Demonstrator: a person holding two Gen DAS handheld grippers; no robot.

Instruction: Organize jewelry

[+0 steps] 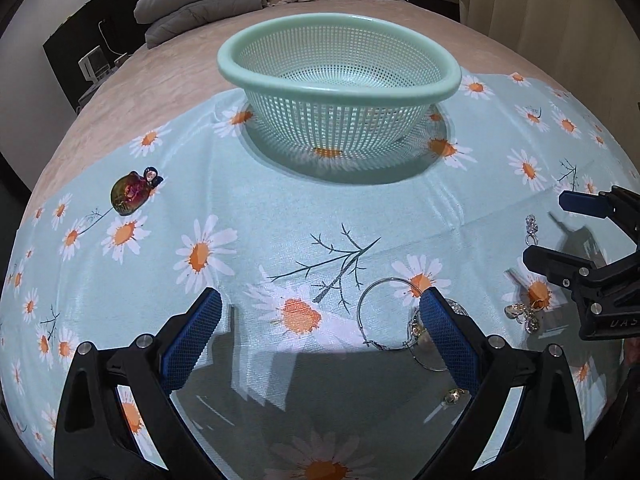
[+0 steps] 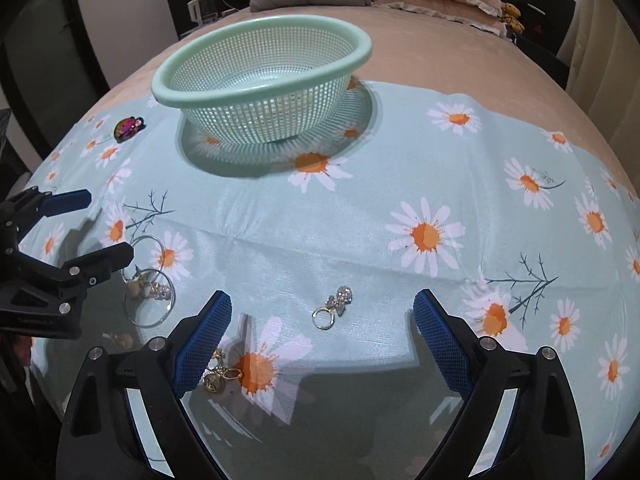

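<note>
A mint-green mesh basket (image 1: 340, 94) (image 2: 260, 92) stands on the daisy-print cloth with nothing visible in it. Jewelry lies loose on the cloth. My left gripper (image 1: 322, 316) (image 2: 108, 226) is open and holds nothing. Two thin hoop earrings (image 1: 360, 312) (image 2: 149, 325) lie by its right finger, partly hidden behind it. My right gripper (image 2: 322, 312) (image 1: 546, 227) is open too. A crystal earring with a ring (image 2: 340, 298) (image 1: 532, 226) lies on the cloth between its fingertips. Gold earrings (image 2: 218, 372) (image 1: 524, 314) rest by its left finger.
An iridescent dark trinket (image 1: 130, 194) (image 2: 128, 128) sits far left of the basket. A small gold piece (image 1: 454, 396) lies near the left gripper's right finger. The cloth (image 1: 240, 200) covers a pink bed; pillows (image 1: 200, 8) are stacked at the far end.
</note>
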